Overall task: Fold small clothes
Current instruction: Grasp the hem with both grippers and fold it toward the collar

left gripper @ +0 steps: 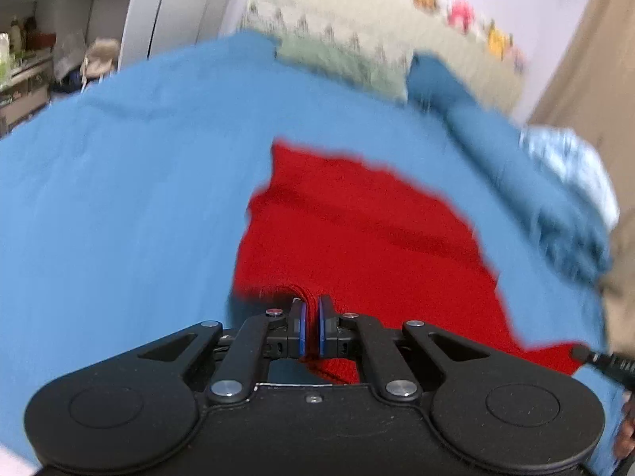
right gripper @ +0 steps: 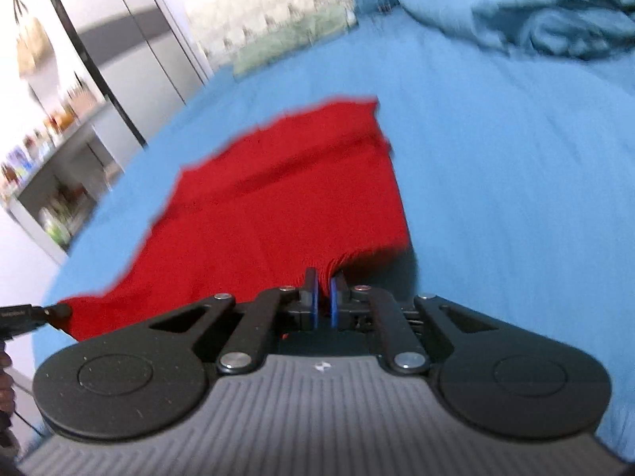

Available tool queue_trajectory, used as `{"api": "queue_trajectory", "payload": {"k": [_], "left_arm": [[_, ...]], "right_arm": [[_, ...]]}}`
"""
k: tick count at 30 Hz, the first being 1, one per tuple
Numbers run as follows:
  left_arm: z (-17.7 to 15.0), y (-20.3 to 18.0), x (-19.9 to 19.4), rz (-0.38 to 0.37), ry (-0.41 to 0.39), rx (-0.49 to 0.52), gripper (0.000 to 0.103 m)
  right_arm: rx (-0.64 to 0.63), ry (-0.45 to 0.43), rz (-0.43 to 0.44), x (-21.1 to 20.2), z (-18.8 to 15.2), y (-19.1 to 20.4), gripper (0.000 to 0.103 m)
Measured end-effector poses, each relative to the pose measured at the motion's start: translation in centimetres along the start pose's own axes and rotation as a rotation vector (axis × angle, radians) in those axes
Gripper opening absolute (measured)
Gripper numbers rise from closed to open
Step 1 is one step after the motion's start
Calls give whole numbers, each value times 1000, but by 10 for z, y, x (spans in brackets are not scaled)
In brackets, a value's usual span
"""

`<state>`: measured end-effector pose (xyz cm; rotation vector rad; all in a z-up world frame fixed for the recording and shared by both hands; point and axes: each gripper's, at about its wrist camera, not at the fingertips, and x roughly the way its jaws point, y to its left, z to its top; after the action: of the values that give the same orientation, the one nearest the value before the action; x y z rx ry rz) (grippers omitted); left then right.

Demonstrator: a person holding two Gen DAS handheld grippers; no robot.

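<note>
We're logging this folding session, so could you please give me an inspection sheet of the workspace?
Surface: blue bedsheet, lightly wrinkled.
Job's things: red knit garment spread on the sheet.
Clutter: bunched blue bedding, pale blue cloth.
Grippers: left gripper and right gripper each shut on a near edge of the garment.
Cables: thin cable near the frame edge.
Surroundings: shelves with bottles, patterned pillow; blurred.
</note>
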<state>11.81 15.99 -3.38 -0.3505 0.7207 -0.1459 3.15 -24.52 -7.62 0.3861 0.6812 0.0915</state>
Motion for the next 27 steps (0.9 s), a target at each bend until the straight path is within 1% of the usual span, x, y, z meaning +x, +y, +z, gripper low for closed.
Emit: {"api": "queue_trajectory", "payload": {"k": [3, 6, 8, 10, 12, 13, 15, 18, 19, 21, 23, 25, 26, 27], "left_arm": [[57, -15, 19, -3, -89, -1, 6], [117, -29, 60, 24, -132, -15, 6], [152, -35, 94, 46, -158, -24, 6], [179, -38, 135, 71, -170, -35, 6], [198, -40, 184, 107, -160, -41, 6], [200, -38, 205, 123, -154, -49, 6], [201, -31, 252, 149, -121, -74, 6], [189, -20, 305, 200, -60, -74, 6], [186, -16, 316, 210, -52, -74, 6], [182, -10, 329, 211, -47, -70, 6], [182, -11, 336, 234, -41, -33, 6], [185, -12, 339, 224, -40, -18, 7], [187, -11, 338, 224, -44, -15, 12], [188, -12, 334, 228, -57, -13, 24]], "right_arm": [[11, -59, 36, 7, 53, 7, 20], [-1, -125, 57, 32, 120, 16, 20], [-19, -159, 52, 56, 162, 23, 20], [-20, -165, 45, 92, 199, 27, 20], [-8, -158, 23, 134, 227, 25, 20], [-1, -152, 8, 158, 238, 22, 20], [13, -122, -31, 211, 251, 16, 20], [40, -47, -81, 281, 246, 5, 20], [46, -25, -95, 299, 243, 0, 20], [53, -15, -104, 325, 236, -7, 20], [64, -26, -99, 342, 235, -11, 20], [55, -46, -102, 351, 237, -13, 20], [47, -51, -105, 356, 238, -13, 21], [41, -53, -115, 361, 240, -16, 25]]}}
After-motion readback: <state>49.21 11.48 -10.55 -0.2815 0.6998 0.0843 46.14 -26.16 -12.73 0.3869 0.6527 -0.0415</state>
